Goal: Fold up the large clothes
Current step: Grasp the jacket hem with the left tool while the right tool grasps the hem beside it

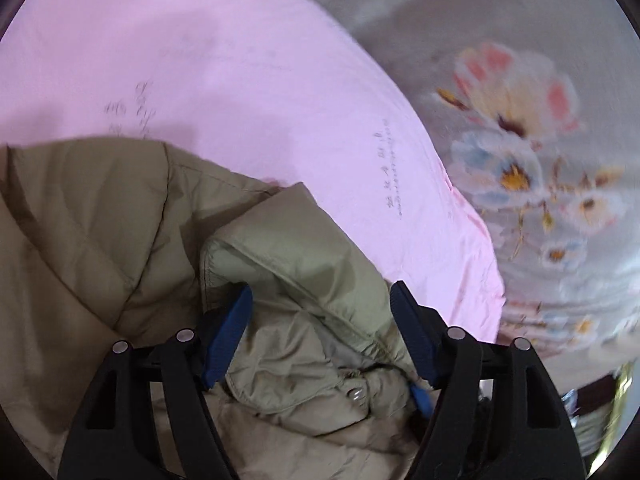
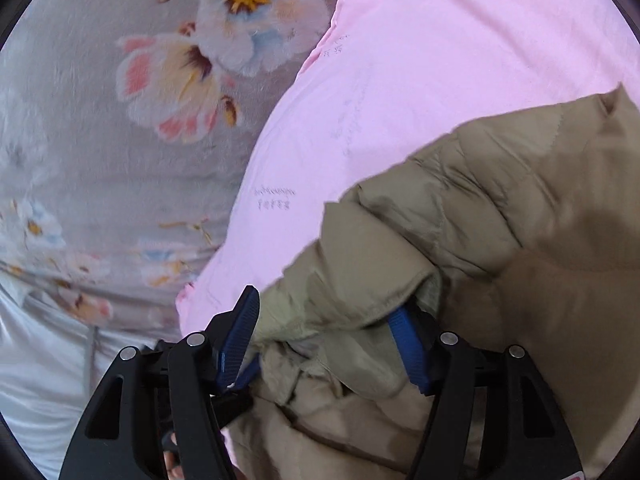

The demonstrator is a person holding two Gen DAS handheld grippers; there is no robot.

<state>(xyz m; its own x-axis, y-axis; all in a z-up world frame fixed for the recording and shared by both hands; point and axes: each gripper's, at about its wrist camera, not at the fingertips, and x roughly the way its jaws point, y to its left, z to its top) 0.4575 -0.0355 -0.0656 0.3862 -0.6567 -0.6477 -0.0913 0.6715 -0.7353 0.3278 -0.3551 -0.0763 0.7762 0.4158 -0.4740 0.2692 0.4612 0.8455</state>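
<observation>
1 khaki puffer jacket, 2 grippers. Left gripper fingers spread wide w/ a bunched jacket fold between them, clamped or not can't tell. Right gripper: same, fabric between wide fingers. Jacket lies on 1 pink sheet over floral grey blanket. Left view: flowers at 3 o'clock; right view: flowers at 10, pale cloth at 8.

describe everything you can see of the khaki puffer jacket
The khaki puffer jacket is quilted, matte and padded, crumpled rather than flat, with a paler lining and a metal snap showing. It lies on a pink sheet. A bunched fold sits between the fingers of the left hand-held gripper, another in the right hand-held gripper.
</observation>
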